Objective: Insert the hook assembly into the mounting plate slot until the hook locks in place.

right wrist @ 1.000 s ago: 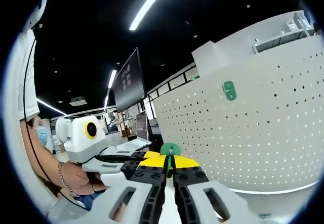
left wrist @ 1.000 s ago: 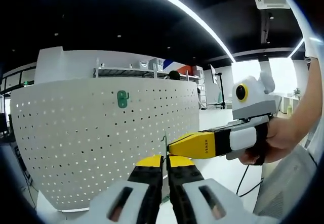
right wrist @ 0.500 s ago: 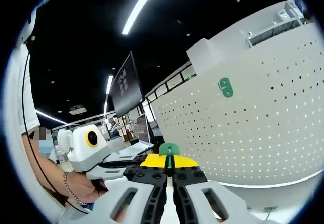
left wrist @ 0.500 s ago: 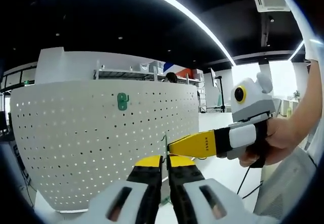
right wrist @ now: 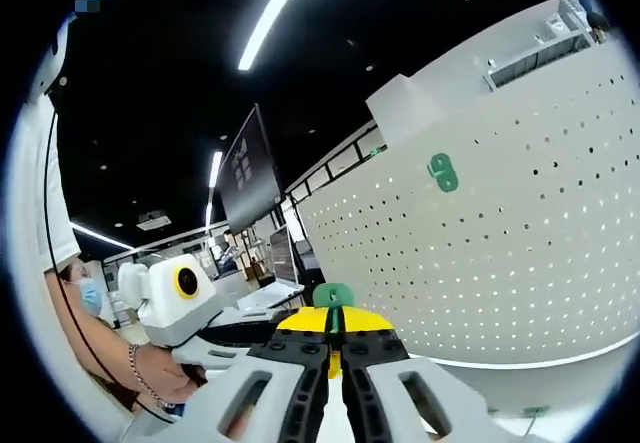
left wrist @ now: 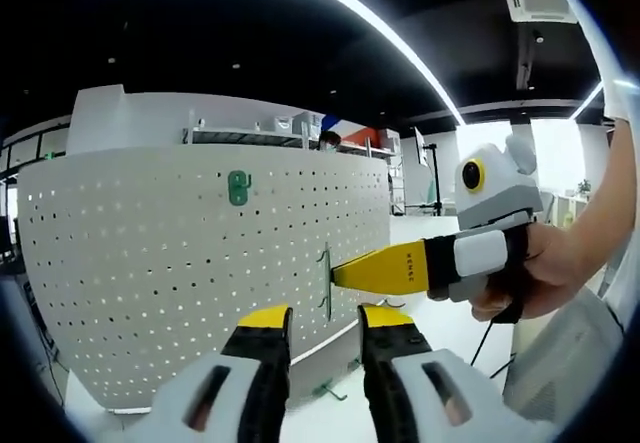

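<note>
1. The right gripper (right wrist: 335,338) has its jaws pressed together on a small green hook (right wrist: 333,295), which pokes up just past the yellow tips
2. In the left gripper view the right gripper (left wrist: 335,275) comes in from the right, a hand (left wrist: 545,278) behind it, and carries the hook (left wrist: 325,281) as a thin upright strip at its tip
3. The left gripper (left wrist: 325,320) has its jaws apart with nothing between them; the hook sits just beyond and above the gap, so the left tips are near it but not touching
4. The hook's long axis stands upright, roughly in line with the face of the white pegboard (left wrist: 180,263), which lies beyond it
5. From the right gripper's fingers the pegboard (right wrist: 520,253) lies ahead and to the right, still apart from the hook
6. A second green piece (left wrist: 238,187) already hangs high on the board, up and to the left of the held hook
7. My read: the right gripper, the one holding, must push the hook forward into the holes; whether it is lined up with them is too small to tell
</note>
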`<action>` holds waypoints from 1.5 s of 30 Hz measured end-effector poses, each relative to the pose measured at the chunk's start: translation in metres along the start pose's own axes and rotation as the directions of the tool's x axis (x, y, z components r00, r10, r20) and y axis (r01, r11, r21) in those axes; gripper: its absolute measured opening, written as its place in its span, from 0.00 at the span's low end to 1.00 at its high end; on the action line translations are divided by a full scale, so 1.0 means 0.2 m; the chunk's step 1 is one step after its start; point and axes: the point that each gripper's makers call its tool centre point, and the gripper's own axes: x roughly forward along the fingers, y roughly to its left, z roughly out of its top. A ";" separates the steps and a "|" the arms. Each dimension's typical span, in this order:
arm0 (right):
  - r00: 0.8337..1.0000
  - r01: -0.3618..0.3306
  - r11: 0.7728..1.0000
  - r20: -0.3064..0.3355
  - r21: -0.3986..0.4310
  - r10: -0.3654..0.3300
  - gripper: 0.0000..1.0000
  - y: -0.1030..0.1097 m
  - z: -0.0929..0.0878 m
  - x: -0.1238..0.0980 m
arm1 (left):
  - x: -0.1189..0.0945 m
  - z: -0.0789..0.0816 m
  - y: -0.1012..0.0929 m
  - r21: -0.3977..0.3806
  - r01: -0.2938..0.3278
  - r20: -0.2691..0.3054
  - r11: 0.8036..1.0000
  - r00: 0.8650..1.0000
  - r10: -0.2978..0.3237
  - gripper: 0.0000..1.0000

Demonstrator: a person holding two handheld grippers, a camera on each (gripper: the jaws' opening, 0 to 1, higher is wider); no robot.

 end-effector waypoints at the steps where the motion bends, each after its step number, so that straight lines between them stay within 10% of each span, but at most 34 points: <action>1: 1.000 -0.001 1.000 -0.001 -0.001 0.001 0.00 0.00 0.00 0.00 | 0.00 0.00 0.00 0.000 0.000 -0.002 1.000 1.000 0.000 0.35; 13: 1.000 -0.002 1.000 0.001 0.010 0.002 0.00 0.00 0.00 -0.01 | 0.02 -0.04 -0.02 -0.001 0.017 -0.029 1.000 0.999 -0.017 0.73; 45: 0.979 0.202 0.966 0.031 -0.160 -0.199 0.00 -0.30 0.27 -0.10 | -0.07 -0.29 -0.07 -0.045 0.038 -0.161 0.998 0.986 -0.045 0.71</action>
